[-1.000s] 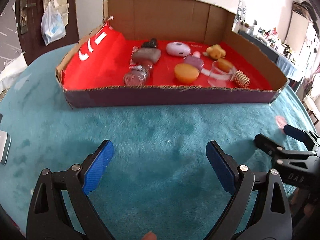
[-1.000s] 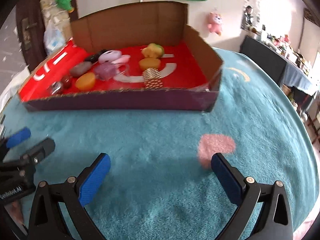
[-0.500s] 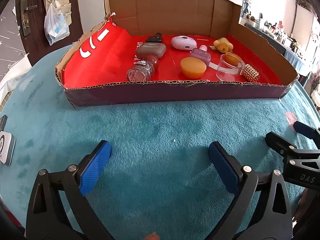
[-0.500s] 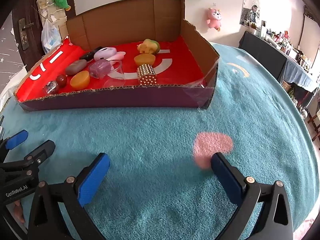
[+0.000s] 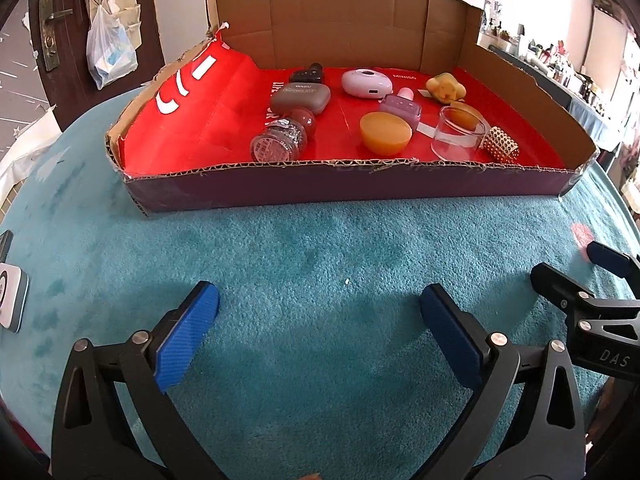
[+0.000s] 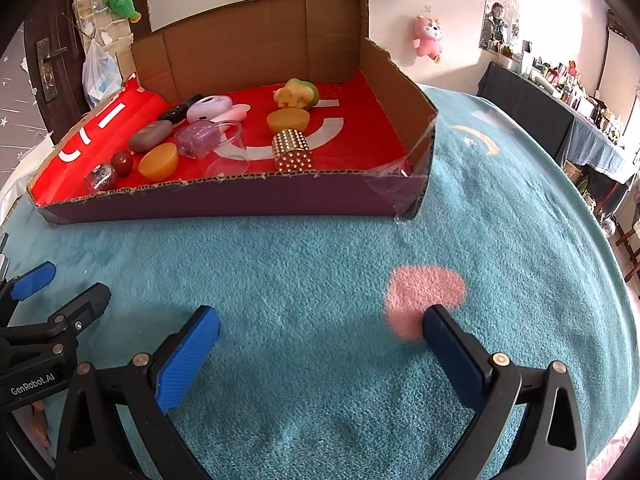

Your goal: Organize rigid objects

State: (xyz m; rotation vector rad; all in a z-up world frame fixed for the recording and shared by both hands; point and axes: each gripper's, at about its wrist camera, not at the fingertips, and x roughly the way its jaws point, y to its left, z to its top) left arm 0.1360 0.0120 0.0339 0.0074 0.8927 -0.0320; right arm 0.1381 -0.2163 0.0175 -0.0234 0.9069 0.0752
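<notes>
A shallow cardboard box (image 5: 360, 190) with a red lining stands on the teal cloth. Inside lie an orange puck (image 5: 385, 133), a clear cup (image 5: 458, 138), a gold studded cylinder (image 5: 502, 145), a grey case (image 5: 300, 98), a lilac case (image 5: 367, 83), a yellow toy (image 5: 445, 87), a red ball (image 5: 303, 120) and a glitter jar (image 5: 278, 144). My left gripper (image 5: 319, 300) hovers over bare cloth in front of the box. Its jaws are opening with nothing between them. Beside it, my right gripper (image 6: 322, 318) stands open and empty.
A small flat device (image 5: 10, 300) lies at the cloth's left edge. A pink patch (image 6: 426, 292) marks the cloth by my right gripper's right finger. A dark cluttered table (image 6: 560, 120) stands beyond the cloth on the right, a door (image 5: 48, 32) at the back left.
The left gripper's blue pads have spread a little wider apart. Both hands have stayed where they were, and the things in the box have not moved.
</notes>
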